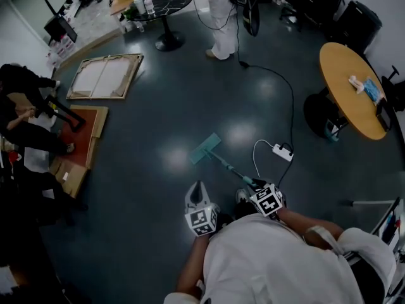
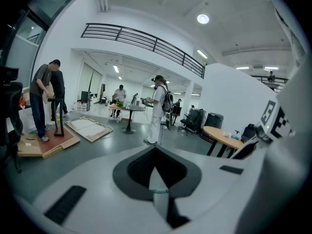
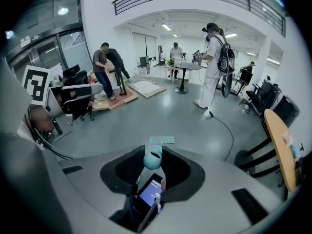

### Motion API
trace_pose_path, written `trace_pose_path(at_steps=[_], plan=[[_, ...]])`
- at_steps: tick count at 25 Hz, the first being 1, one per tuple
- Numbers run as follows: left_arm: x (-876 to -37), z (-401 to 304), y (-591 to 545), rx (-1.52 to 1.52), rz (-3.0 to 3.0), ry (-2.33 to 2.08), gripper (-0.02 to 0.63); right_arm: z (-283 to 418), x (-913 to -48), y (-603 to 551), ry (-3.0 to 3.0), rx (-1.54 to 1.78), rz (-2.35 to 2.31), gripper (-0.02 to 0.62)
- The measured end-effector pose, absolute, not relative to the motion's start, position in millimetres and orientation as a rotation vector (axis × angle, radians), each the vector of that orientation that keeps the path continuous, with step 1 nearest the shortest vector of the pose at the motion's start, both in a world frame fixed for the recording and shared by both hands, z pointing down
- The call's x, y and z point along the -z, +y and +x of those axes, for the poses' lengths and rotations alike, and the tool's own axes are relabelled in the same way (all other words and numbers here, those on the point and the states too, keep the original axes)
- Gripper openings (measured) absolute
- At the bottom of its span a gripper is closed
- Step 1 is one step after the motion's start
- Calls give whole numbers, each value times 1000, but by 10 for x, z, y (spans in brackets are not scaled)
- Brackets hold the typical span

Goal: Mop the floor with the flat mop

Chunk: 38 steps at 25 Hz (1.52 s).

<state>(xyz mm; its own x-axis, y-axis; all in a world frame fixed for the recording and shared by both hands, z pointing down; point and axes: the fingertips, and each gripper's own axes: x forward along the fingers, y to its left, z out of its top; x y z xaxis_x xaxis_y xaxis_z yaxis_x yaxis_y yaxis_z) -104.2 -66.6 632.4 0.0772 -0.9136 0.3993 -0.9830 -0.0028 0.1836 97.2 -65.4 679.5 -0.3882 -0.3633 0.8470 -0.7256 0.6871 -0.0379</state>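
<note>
A: Where is the flat mop (image 1: 205, 148) right now?

B: Its teal head lies flat on the dark floor (image 1: 145, 125) ahead of us. The handle (image 1: 229, 167) slants back to our right gripper (image 3: 153, 152), whose jaws pinch it just under its rounded teal end.

A: And our left gripper (image 2: 156, 149)?

B: Its jaws are pressed together at the tips with nothing between them. It hangs beside the right one, off the handle.

A: So we are steering a long pole from its top with a single grip. That looks like a weak hold to us.

B: We think so too. A pinch at the very end lets the head twist or lift an edge. We would do better to spread the left jaws and take the handle lower down, so that one grip pushes and the other guides.

A: What about the path?

B: The white power strip (image 1: 283, 151) lies on the floor to the right of the head, near the handle. A black cord (image 1: 290, 97) runs from it towards the person in white (image 1: 218, 18). We should sweep left and forward into open floor, well off those.

A: And pressure?

B: Even and low, we judge, with the head flat. We want overlapping strokes, drawn back towards us rather than shoved hard.
</note>
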Motion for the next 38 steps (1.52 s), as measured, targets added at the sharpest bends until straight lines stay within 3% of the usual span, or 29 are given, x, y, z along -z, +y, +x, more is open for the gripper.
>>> trace_pose_path(at_steps=[18,38], plan=[[-6460,-1414,-772,-225,1840,-1977,5,517,-7133,-869,-2010,-508,872,112],[-6727,-1918,-1323,-226,1771,-2022,5,-1131,-7720,-2735,-2062,-426,940,110]])
